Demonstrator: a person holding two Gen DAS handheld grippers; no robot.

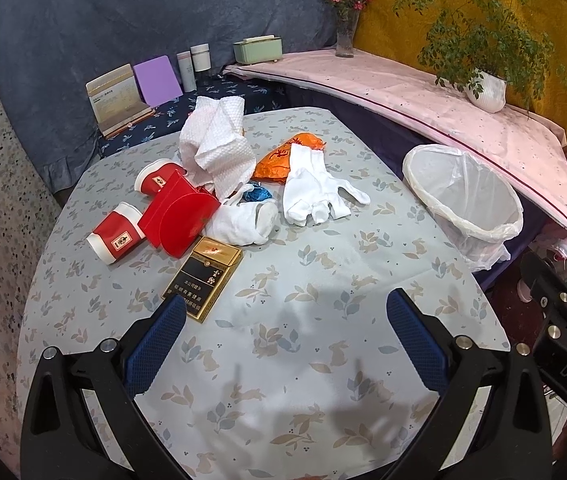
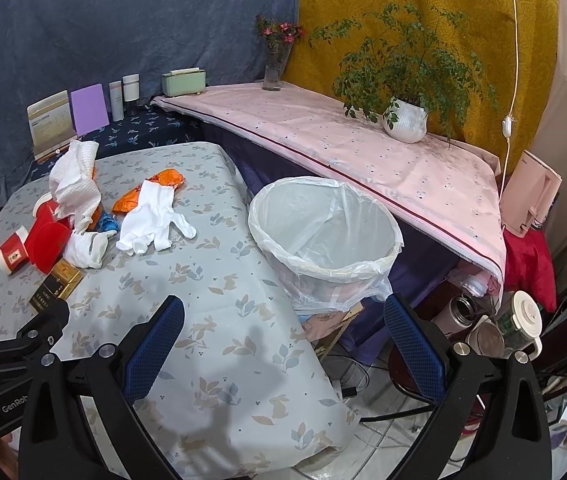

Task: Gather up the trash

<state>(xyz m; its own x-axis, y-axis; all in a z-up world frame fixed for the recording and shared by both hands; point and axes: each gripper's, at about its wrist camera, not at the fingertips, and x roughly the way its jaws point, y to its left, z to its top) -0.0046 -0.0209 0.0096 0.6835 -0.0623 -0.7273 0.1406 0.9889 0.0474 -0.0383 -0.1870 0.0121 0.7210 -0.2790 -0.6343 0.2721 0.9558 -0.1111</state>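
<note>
Where the litter bunches on the far left of the counter, much of it is half buried: a crumpled paper towel drapes over a red box, a scrap of blue wrapper peeks out from under it, and an orange bag is partly covered by a white glove. A second bundle of white cloth lies against the box, and I cannot tell what it is. Two red paper cups lie tipped on their sides at the left, one mostly behind the box. A black and gold cigarette pack lies flat nearest the left hand-held gripper, its near corner hidden behind one blue pad.

Both tools hang above the cloth, jaws wide apart and holding nothing; the right hand-held gripper straddles the counter's right edge. Just past that edge stands the lined bin, its base hidden from view. Between the litter and the near edge the cloth lies bare. Clutter under the pink shelf at the right is too jumbled to make out.
</note>
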